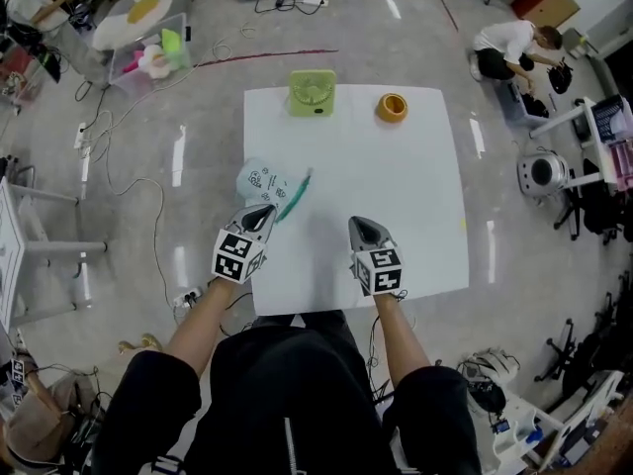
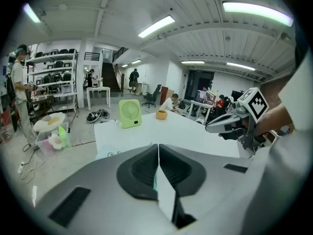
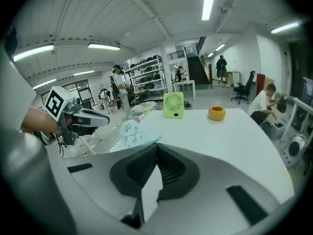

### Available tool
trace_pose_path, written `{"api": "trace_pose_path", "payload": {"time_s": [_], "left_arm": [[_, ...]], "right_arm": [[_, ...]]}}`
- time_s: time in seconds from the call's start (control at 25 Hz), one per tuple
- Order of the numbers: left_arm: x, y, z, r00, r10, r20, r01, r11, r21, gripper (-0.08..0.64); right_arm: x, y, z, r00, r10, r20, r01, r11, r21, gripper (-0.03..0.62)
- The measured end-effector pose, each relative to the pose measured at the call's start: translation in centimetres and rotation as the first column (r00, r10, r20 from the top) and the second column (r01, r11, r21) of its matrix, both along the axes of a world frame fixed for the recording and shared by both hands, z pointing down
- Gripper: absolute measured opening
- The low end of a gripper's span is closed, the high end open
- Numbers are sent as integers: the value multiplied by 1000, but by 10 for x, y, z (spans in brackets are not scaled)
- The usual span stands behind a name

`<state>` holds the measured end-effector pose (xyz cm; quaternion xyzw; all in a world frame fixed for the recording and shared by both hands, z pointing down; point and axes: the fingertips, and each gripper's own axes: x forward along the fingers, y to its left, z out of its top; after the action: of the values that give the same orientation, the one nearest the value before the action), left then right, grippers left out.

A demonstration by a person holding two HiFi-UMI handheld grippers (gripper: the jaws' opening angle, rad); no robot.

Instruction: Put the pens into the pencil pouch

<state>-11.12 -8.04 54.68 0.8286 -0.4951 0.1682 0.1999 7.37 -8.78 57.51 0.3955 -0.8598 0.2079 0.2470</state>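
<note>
Your left gripper (image 1: 263, 213) and right gripper (image 1: 363, 228) are closed, empty; pen (image 1: 295, 198) and pencil pouch (image 1: 259, 180) lie at left's twelve o'clock.

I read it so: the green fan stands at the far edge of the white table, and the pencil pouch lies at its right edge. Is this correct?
Not quite. The green fan stands at the far edge of the white table, but the pencil pouch lies at its left edge. The head view shows this.
</note>
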Motion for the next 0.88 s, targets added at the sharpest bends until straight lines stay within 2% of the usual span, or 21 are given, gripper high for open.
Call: {"api": "trace_pose_path", "payload": {"time_s": [0.28, 0.48, 0.72, 0.88], "left_arm": [[-8, 3, -53, 999, -22, -39, 27, 992, 121, 25], [-13, 4, -109, 998, -31, -52, 42, 973, 227, 25], [-16, 6, -165, 996, -37, -80, 61, 940, 336, 25], [-16, 7, -181, 995, -26, -97, 61, 926, 373, 25]], "right_arm": [[-1, -2, -58, 1000, -22, 5, 21, 990, 142, 9], [-7, 1, -113, 999, -42, -3, 41, 960, 278, 9], [-12, 1, -167, 995, -4, 100, -34, 927, 374, 9], [-5, 2, -186, 988, 45, 151, -103, 909, 403, 9]]}}
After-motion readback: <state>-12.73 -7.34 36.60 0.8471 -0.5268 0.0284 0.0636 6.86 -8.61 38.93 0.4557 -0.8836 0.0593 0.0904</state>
